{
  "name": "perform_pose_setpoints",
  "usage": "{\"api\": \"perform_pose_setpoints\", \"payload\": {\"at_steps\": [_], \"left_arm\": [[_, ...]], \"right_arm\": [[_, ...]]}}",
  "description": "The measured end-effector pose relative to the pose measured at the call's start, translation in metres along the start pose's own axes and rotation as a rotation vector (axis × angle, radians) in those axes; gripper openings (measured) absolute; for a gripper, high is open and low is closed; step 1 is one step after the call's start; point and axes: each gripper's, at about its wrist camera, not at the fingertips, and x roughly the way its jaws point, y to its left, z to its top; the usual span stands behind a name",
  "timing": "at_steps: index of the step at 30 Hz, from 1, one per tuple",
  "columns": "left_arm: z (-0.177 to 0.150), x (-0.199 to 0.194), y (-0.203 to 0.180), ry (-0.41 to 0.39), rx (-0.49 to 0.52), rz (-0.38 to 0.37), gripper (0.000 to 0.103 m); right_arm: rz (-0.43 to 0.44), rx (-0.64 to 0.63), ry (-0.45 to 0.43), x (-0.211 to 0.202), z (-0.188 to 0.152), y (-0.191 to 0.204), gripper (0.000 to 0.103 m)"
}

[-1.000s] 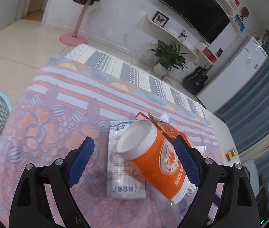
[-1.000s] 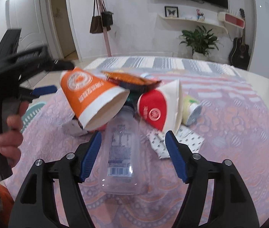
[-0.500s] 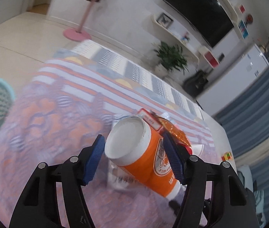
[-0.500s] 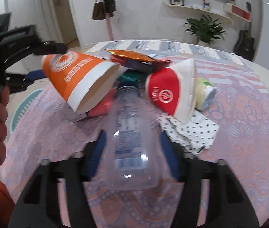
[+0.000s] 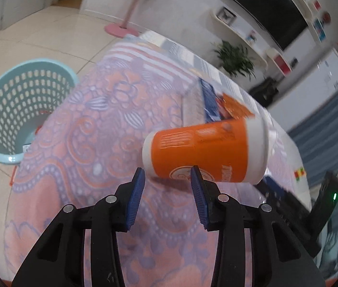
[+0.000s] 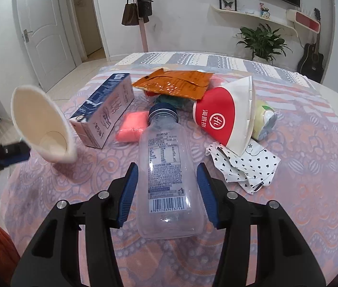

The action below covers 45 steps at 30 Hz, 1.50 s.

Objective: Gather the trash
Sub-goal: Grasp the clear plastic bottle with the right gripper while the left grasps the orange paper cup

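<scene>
On the table, your right fingers clamp the clear bottle; your left fingers, just narrowing, hold nothing, with the orange cup at 1 o'clock.

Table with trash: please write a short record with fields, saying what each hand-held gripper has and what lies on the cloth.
left hand-held gripper: jaws just closing; orange cup lies across its fingertips, grip unclear
right hand-held gripper: jaws just closed in; pads against the clear bottle, which lies on the tablecloth
pile behind bottle: carton, orange wrapper, red cup, dotted paper
basket: on the floor beside the table
</scene>
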Motion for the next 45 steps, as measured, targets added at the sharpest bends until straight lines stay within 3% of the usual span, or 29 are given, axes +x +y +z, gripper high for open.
{"api": "perform_pose_setpoints", "payload": {"at_steps": [1, 3, 7, 10, 12, 14, 16, 19, 20, 21, 23, 26, 28, 31, 34, 36, 40, 42, 45], "left_arm": [[-0.001, -0.001, -0.003, -0.003, 0.029, 0.001, 0.041], [-0.003, -0.004, -0.006, -0.005, 0.062, 0.000, 0.058], [-0.006, -0.009, -0.010, -0.025, 0.106, 0.004, 0.061], [-0.001, -0.007, -0.016, -0.027, 0.130, 0.006, 0.074], [0.006, -0.005, -0.020, -0.045, 0.147, 0.001, 0.075], [0.017, 0.005, -0.022, -0.044, 0.171, 0.013, 0.077], [0.030, 0.026, -0.021, -0.003, 0.180, 0.020, 0.077], [0.035, 0.044, -0.015, 0.063, 0.148, -0.032, 0.075], [0.035, 0.046, -0.013, 0.072, 0.129, -0.053, 0.070], [0.033, 0.047, -0.010, 0.084, 0.107, -0.078, 0.062], [0.028, 0.048, -0.007, 0.112, 0.082, -0.111, 0.050], [0.013, 0.046, -0.006, 0.151, 0.071, -0.122, 0.039], [0.002, 0.042, -0.008, 0.173, 0.075, -0.145, 0.039], [-0.009, 0.035, -0.016, 0.199, 0.094, -0.186, 0.039], [-0.005, 0.028, -0.025, 0.147, 0.167, -0.114, 0.047], [0.007, 0.027, -0.024, 0.113, 0.177, -0.060, 0.068], [0.017, 0.041, -0.022, 0.164, 0.136, -0.109, 0.068], [0.012, 0.044, -0.028, 0.182, 0.146, -0.132, 0.061], [-0.004, 0.047, -0.037, 0.248, 0.138, -0.212, 0.060]], "right_arm": [[-0.001, -0.001, -0.002, -0.001, 0.000, 0.000, 0.047], [-0.002, -0.005, -0.007, -0.003, 0.000, -0.001, 0.047], [0.003, -0.011, -0.010, -0.005, -0.001, -0.003, 0.047], [0.008, -0.015, -0.016, -0.008, -0.003, -0.004, 0.045], [0.024, -0.026, -0.032, -0.013, -0.003, -0.006, 0.023], [0.018, -0.028, -0.036, -0.017, 0.000, -0.006, 0.018], [0.026, -0.022, -0.030, -0.016, 0.000, -0.009, 0.018], [0.077, -0.011, -0.014, -0.017, -0.001, -0.012, 0.018], [0.085, -0.009, -0.012, -0.017, 0.000, -0.012, 0.026], [0.092, -0.005, -0.007, -0.016, 0.001, -0.012, 0.050], [0.074, 0.008, -0.015, -0.016, 0.001, -0.012, 0.081], [0.057, -0.010, 0.017, -0.006, 0.006, -0.009, 0.081], [0.022, -0.027, 0.064, 0.008, 0.006, -0.006, 0.080], [0.032, -0.009, 0.133, 0.028, 0.003, -0.009, 0.054], [0.052, 0.007, 0.126, 0.029, 0.000, -0.012, 0.052], [0.038, 0.000, 0.110, 0.024, -0.004, -0.014, 0.052], [0.027, 0.010, 0.090, 0.012, -0.011, -0.026, 0.052], [0.020, 0.011, 0.086, 0.007, -0.015, -0.033, 0.052], [0.010, 0.019, 0.084, -0.001, -0.021, -0.042, 0.052]]}}
